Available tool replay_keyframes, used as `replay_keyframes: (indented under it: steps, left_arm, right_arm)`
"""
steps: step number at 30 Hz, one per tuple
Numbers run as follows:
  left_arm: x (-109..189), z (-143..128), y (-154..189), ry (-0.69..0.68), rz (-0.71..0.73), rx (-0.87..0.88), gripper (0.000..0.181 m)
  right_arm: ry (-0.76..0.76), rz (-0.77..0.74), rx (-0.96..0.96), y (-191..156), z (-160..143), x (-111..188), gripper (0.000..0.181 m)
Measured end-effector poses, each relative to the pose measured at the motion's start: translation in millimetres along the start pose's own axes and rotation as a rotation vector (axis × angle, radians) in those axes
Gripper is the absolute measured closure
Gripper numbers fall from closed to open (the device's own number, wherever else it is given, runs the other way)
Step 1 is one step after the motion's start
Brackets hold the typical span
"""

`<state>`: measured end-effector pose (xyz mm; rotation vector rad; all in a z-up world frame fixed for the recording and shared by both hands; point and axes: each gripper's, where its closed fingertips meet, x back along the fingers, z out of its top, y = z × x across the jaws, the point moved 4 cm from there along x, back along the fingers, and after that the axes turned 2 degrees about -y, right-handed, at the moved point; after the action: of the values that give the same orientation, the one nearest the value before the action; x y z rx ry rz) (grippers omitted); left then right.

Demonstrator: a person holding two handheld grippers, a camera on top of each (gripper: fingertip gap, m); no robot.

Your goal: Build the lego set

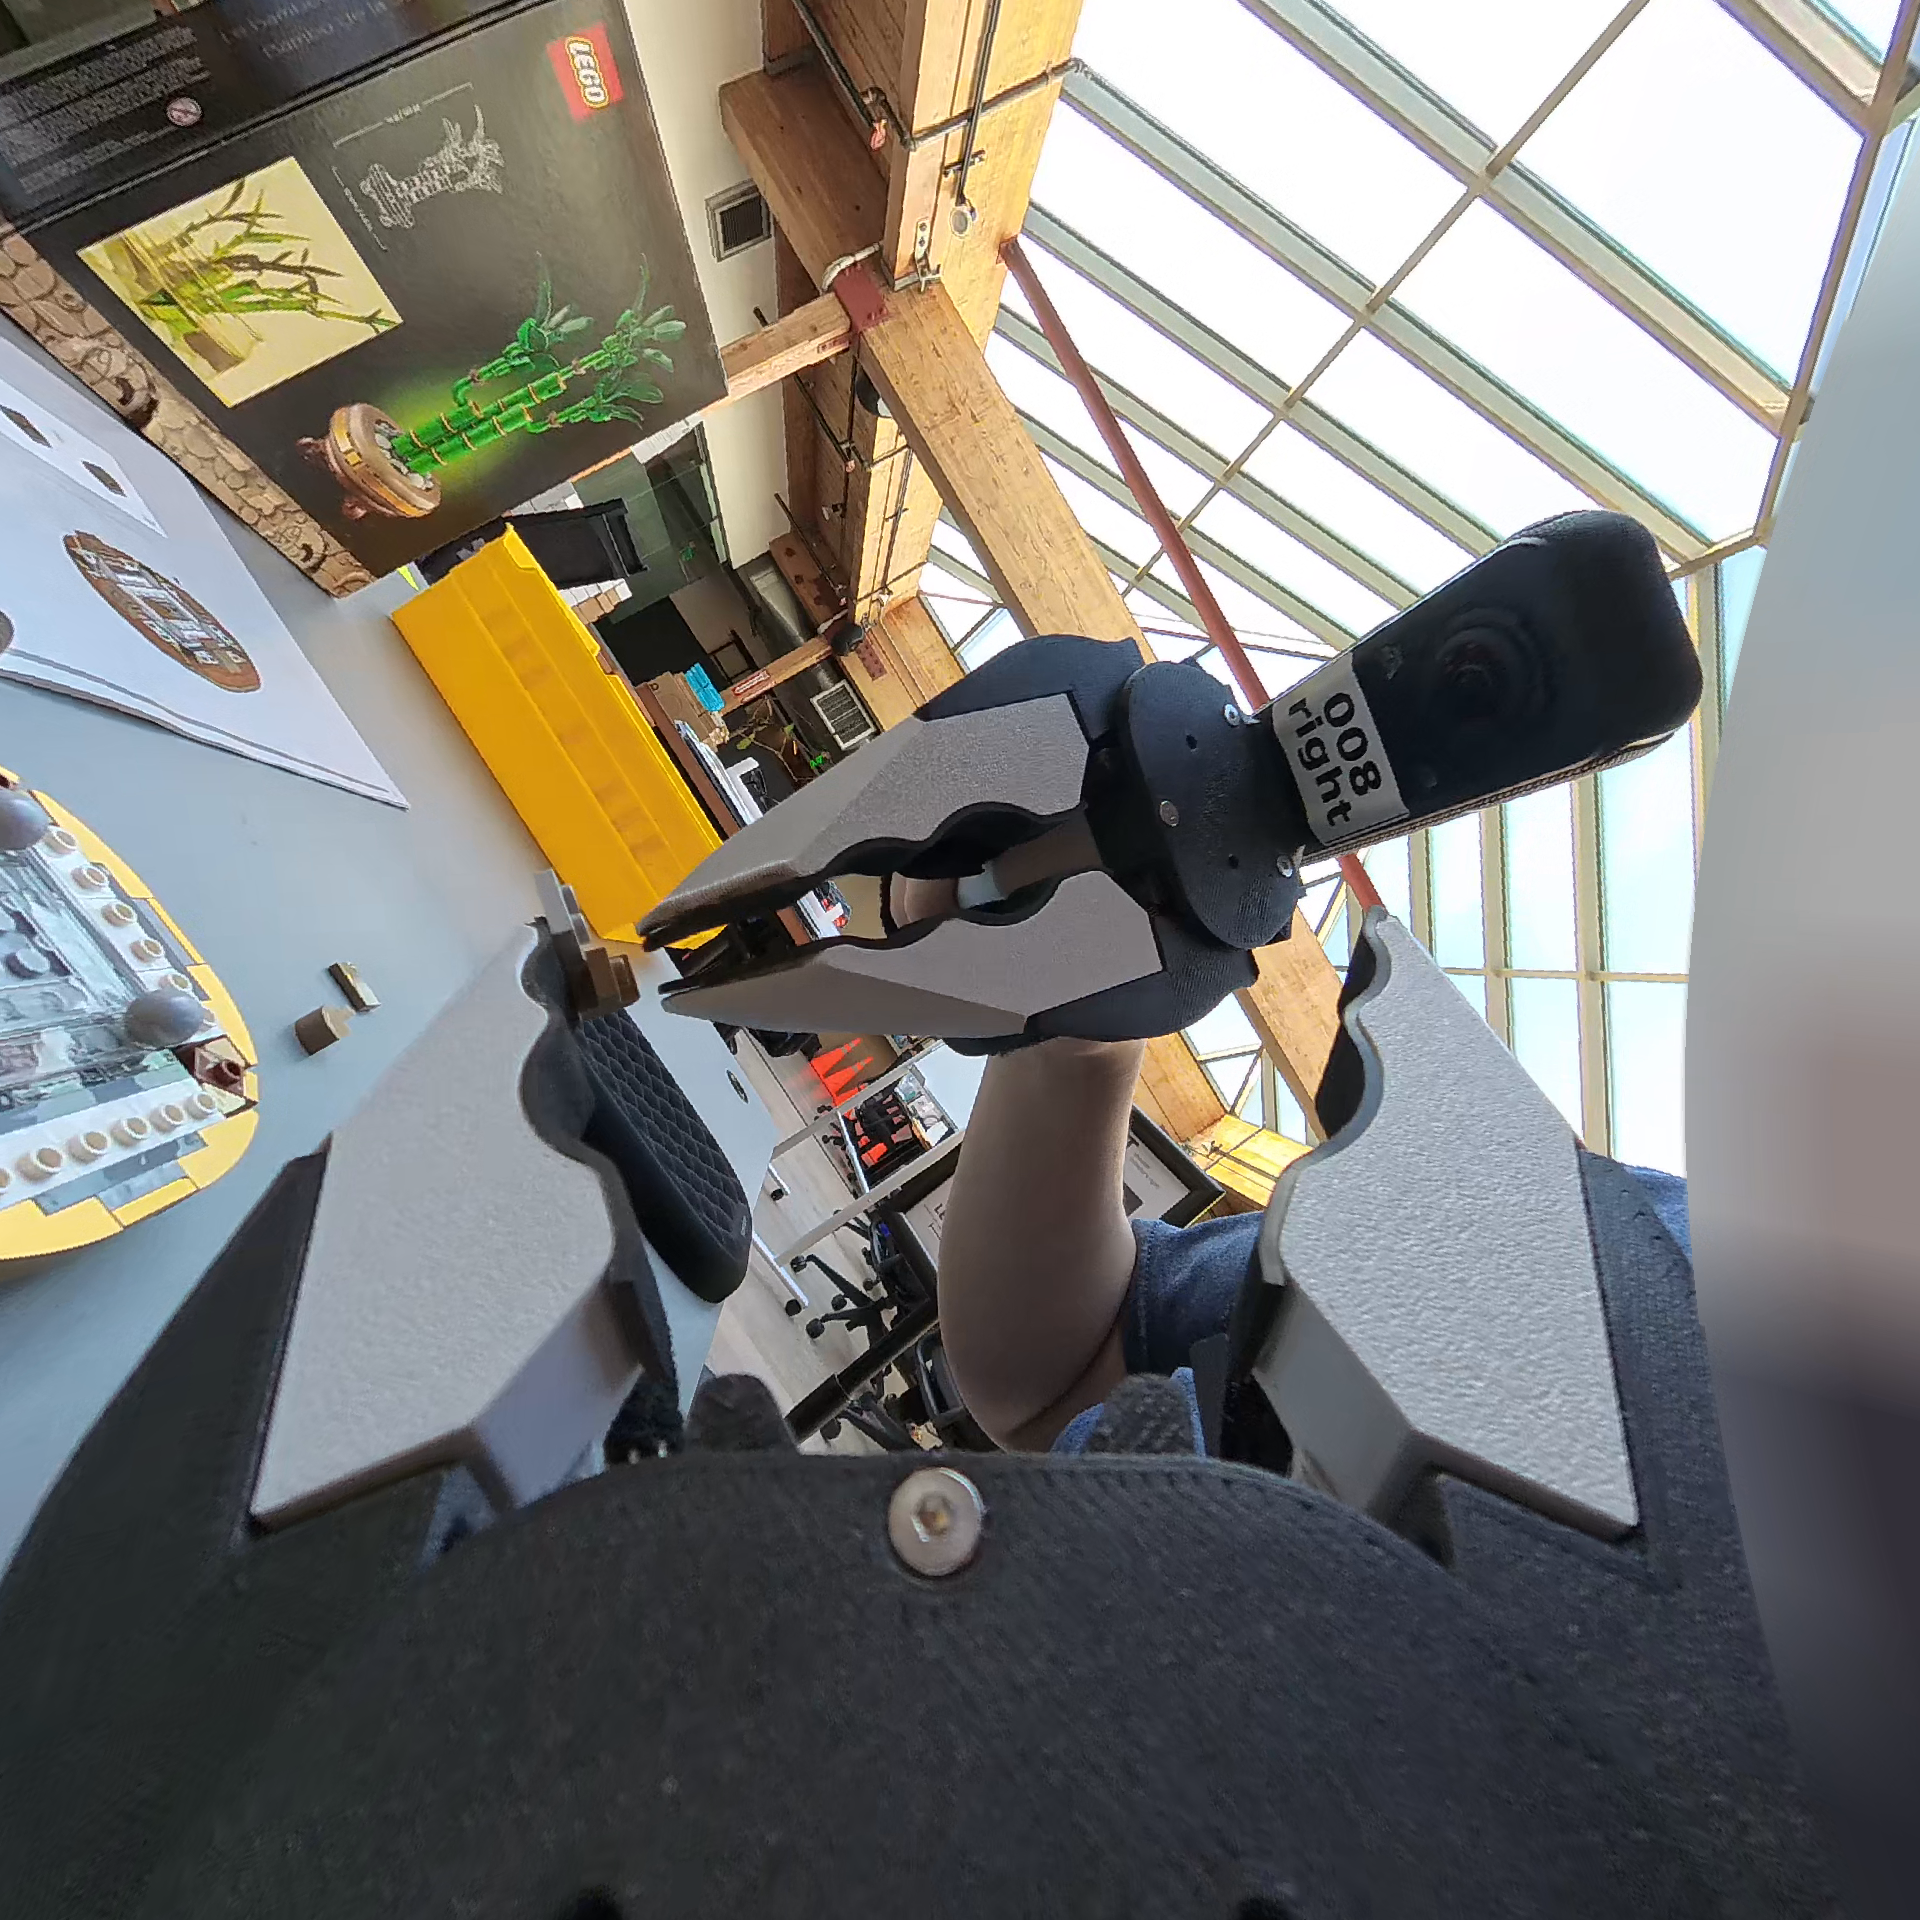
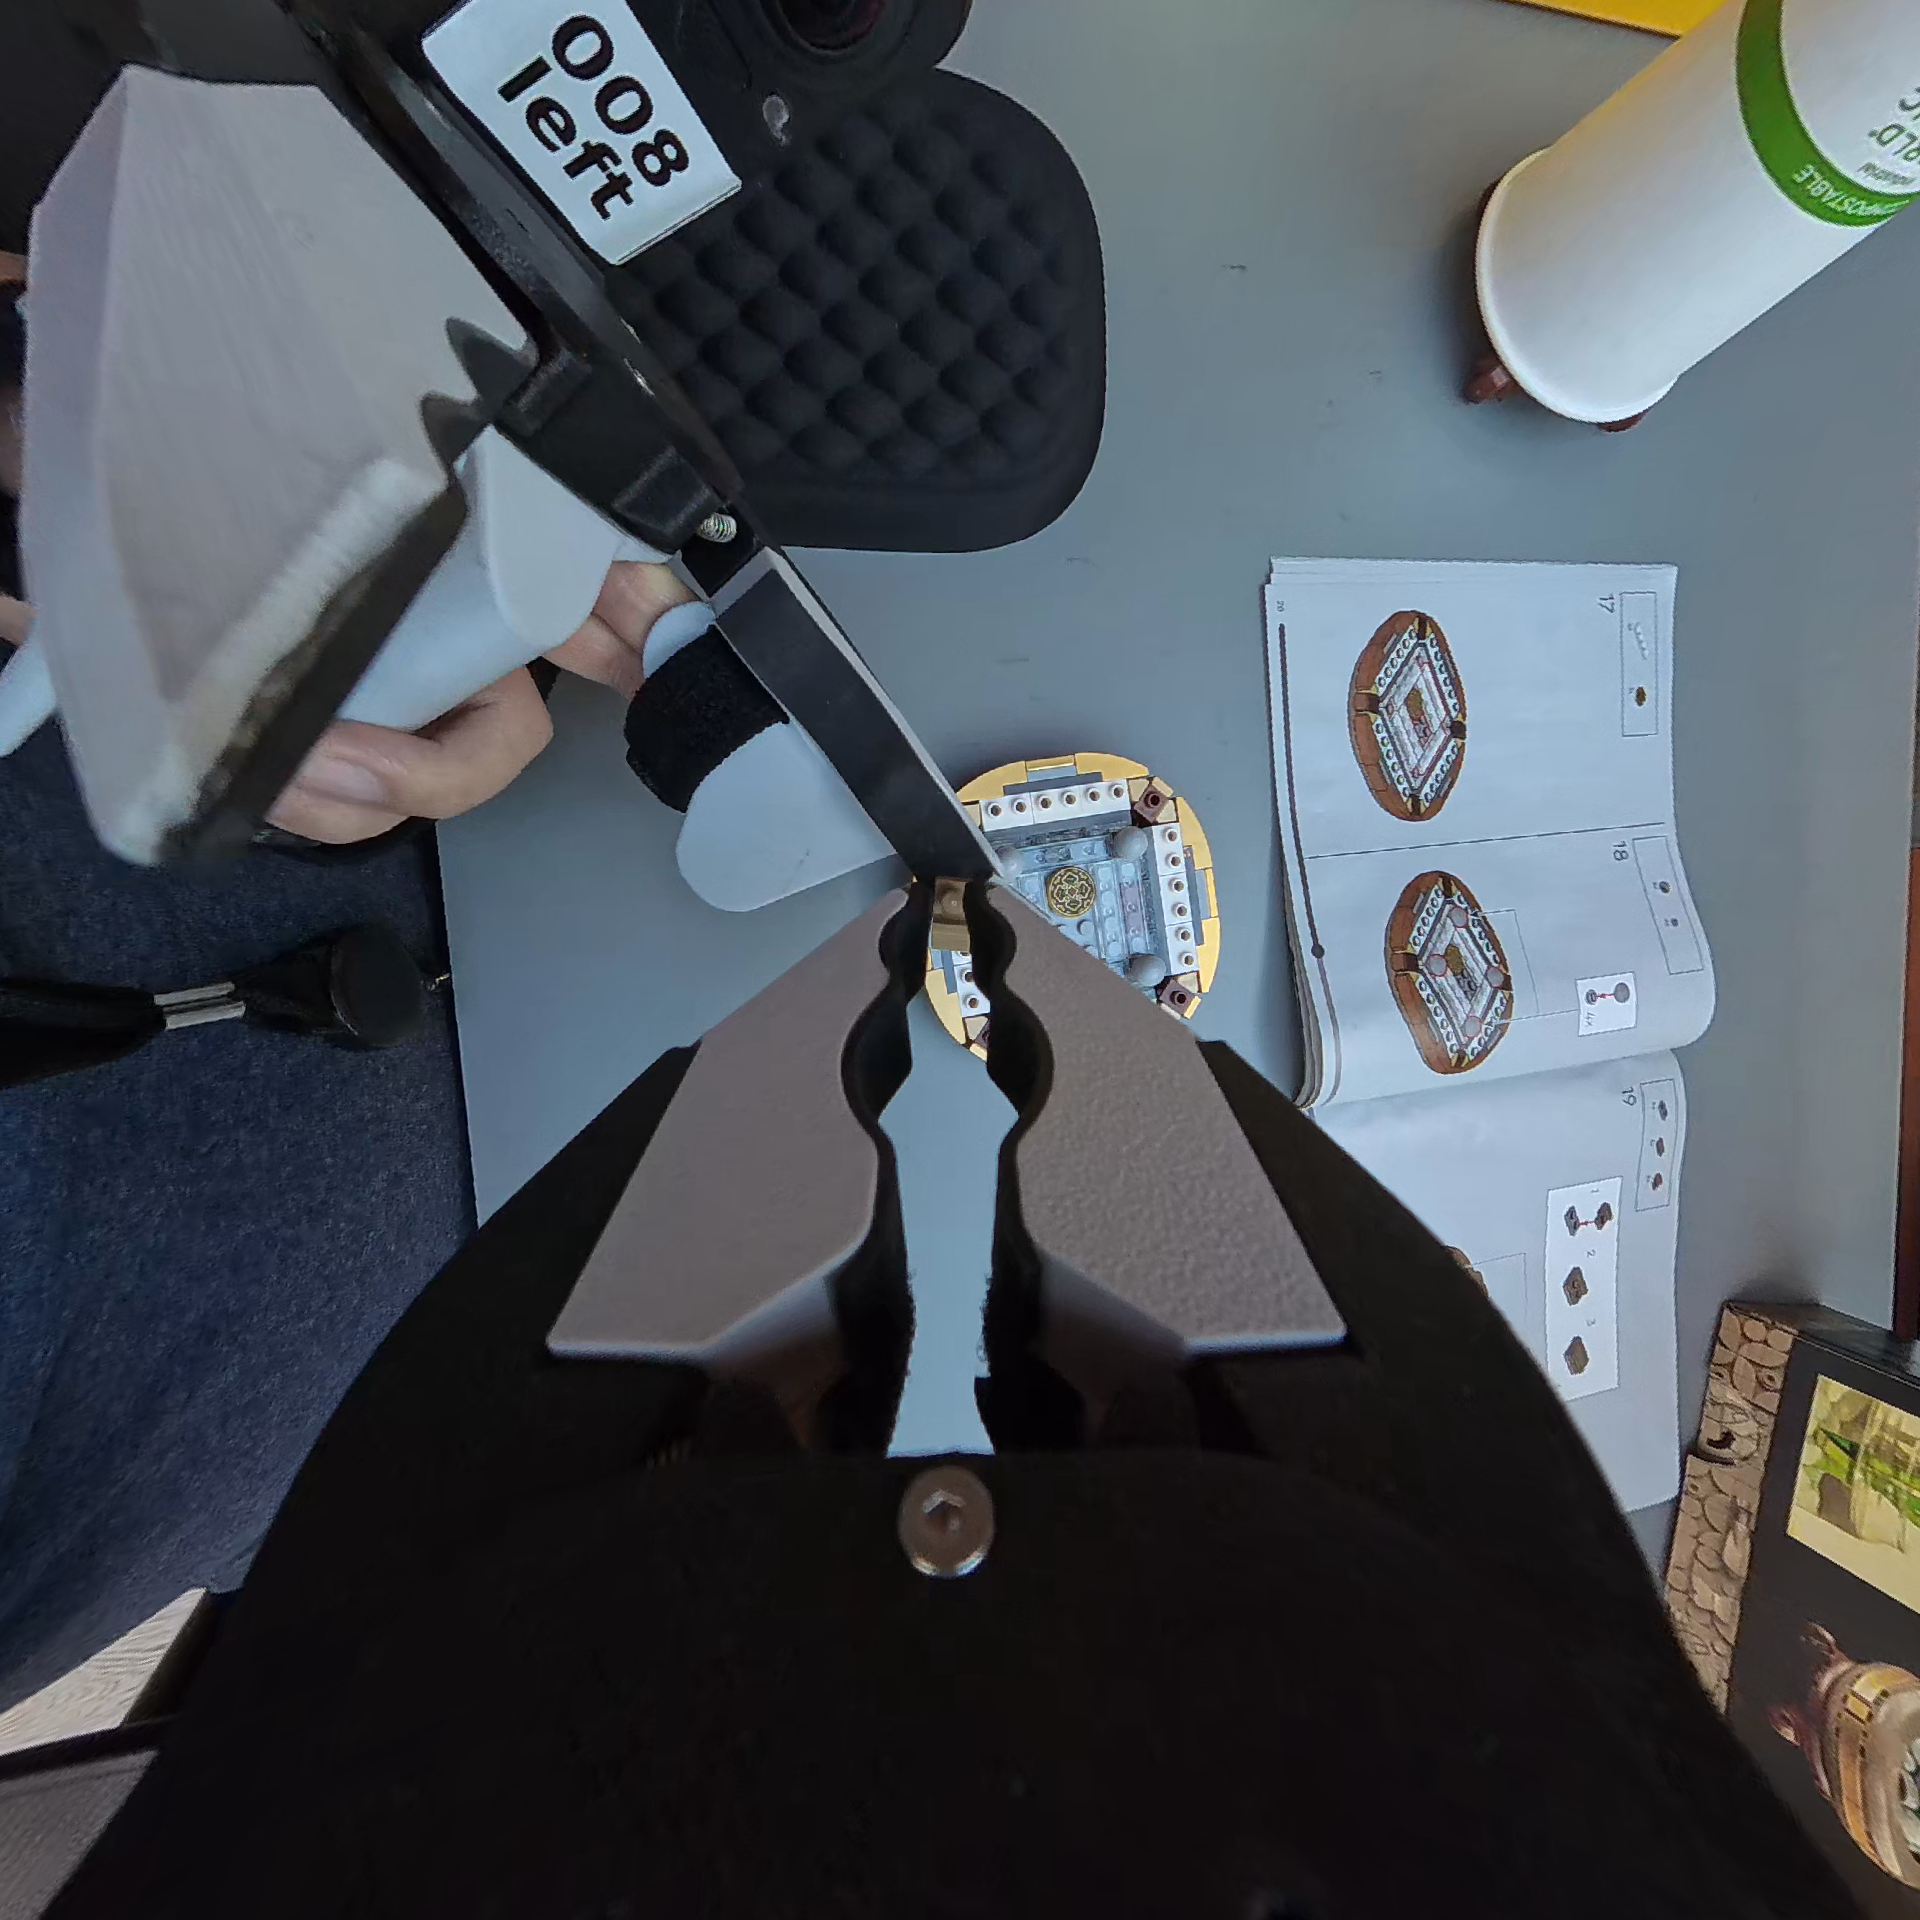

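Pointing down at the round base (image 2: 1086,894), your right gripper (image 2: 948,914) pinches a tan brick (image 2: 949,906) between nearly closed tips. Your left gripper (image 1: 951,940) is tilted sideways with its fingers spread wide, one tip against that brick (image 1: 601,979). Two loose bricks (image 1: 338,1010) lie on the table (image 1: 312,862).

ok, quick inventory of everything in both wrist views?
round lego base: 1, gold rim, grey-white centre, on grey table
tan piece: 1, between right gripper's tips
loose tan pieces: 2, on table by the base
instruction booklet: 1, white, open, beside the base
set box: 1, black, standing at table edge
yellow bin: 1, behind table
paper cup: 1, white with green band
left gripper: open
right gripper: shut on tan piece
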<state>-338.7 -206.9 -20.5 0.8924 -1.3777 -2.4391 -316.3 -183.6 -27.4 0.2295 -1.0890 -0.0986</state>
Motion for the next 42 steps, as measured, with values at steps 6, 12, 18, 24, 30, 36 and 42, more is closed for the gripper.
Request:
replay_keyframes:
  steps: [6,12,18,24,30,36,42]
  left_arm:
    - [0.6,-0.5,-0.4,0.003,0.001,0.002,0.039]
    - [-0.6,-1.5,0.0,-0.001,-0.003,0.005,0.039]
    - [-0.9,-1.8,0.7,-0.005,-0.005,0.004,0.04]
    - [-1.3,-2.3,0.5,-0.008,-0.004,0.005,0.04]
    - [-1.3,-2.7,0.1,-0.007,-0.004,0.008,0.04]
    - [-0.8,-1.9,0.2,-0.003,-0.007,0.01,0.04]
    - [-0.9,-2.6,0.0,-0.004,-0.011,0.015,0.041]
  right_arm:
    - [-0.007,0.0,-0.003,-0.3,-1.5,-0.8,0.175]
    - [-0.011,-0.007,-0.007,0.0,-3.0,-1.2,0.175]
    - [-0.014,0.0,-0.012,-1.1,-3.5,-1.7,0.175]
    - [-0.014,-0.001,-0.011,-1.1,-3.6,-1.8,0.177]
    - [-0.018,-0.004,-0.002,-1.7,-4.3,-1.9,0.179]
    - [-0.011,-0.007,-0.002,-1.7,-3.6,-0.6,0.175]
    - [-0.018,-0.004,0.0,-2.5,-4.5,-1.5,0.175]
